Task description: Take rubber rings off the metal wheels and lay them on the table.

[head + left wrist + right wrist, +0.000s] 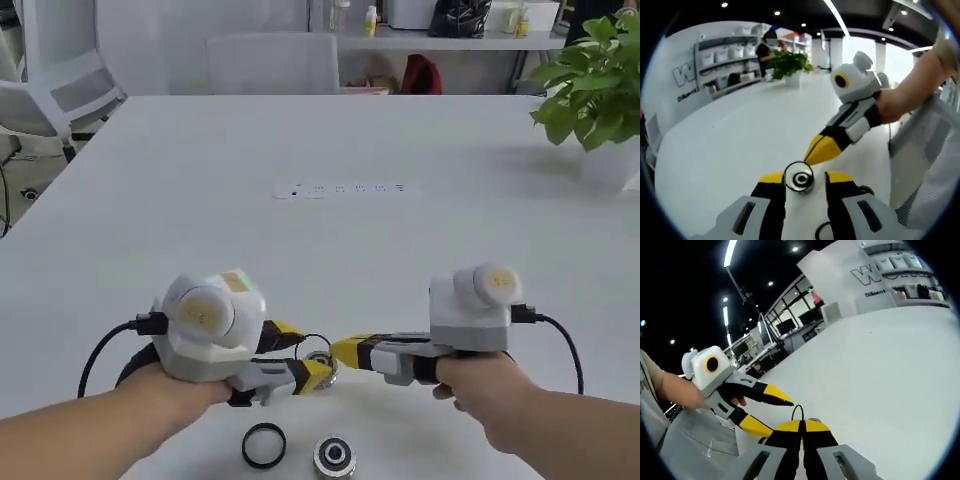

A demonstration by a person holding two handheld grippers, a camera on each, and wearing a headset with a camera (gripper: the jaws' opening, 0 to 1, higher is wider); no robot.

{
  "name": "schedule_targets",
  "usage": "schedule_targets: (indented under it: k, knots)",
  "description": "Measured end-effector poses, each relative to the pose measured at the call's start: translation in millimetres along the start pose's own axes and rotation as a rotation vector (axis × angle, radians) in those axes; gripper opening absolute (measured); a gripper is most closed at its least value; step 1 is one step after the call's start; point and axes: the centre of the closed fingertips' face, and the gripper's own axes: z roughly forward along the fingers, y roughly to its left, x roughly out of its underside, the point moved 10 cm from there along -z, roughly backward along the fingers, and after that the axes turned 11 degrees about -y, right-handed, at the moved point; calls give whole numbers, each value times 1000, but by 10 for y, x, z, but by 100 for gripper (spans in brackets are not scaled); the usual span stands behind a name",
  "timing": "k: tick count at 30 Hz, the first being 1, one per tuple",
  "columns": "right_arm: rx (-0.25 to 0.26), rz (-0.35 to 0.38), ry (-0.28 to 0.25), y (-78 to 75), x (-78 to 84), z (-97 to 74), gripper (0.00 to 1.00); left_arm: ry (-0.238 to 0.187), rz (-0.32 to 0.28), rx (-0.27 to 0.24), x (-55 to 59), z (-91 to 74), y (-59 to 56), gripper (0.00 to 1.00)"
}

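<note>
White table (320, 150) in a bright office, shelves (725, 65) and potted plant (590, 90) at the far side. Clamped above it in the left gripper (308, 355): a metal wheel (800, 180), hub face toward that gripper's camera, axle along the jaws. Pinched shut on its rubber ring (797, 406): the right gripper (801, 425). Flat on the near table, a loose ring (264, 445) beside a second wheel (334, 456).

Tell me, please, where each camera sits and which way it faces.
Head view: worn on the head, facing down at the table; left hand and right hand show.
Left gripper view: on the left gripper, facing the metal wheel in its jaws; right hand shows.
Right gripper view: on the right gripper, facing the rubber ring it pinches; left hand shows.
Head and left gripper views share the plant.
</note>
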Motion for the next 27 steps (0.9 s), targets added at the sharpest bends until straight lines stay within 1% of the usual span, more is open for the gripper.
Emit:
schedule_targets:
  k: [8,10,14,20,22,27]
  knots:
    - [-20,7,-14,86,-34,5,0,-39,-27,-11,-50,-187,14,39]
    - [-26,7,-14,120,-43,10,0,-49,-34,-14,-72,-239,7,41]
    - [-42,7,-18,188,-56,15,0,-62,-28,-7,-115,-338,-23,43]
    - [-59,12,-30,266,-90,14,0,-70,-26,-2,-134,-459,-42,49]
    - [-65,13,-35,300,-102,7,0,-75,-30,-3,-132,-506,-45,49]
    - [-81,14,-36,381,-108,-5,0,-81,-32,4,-129,-635,-88,54]
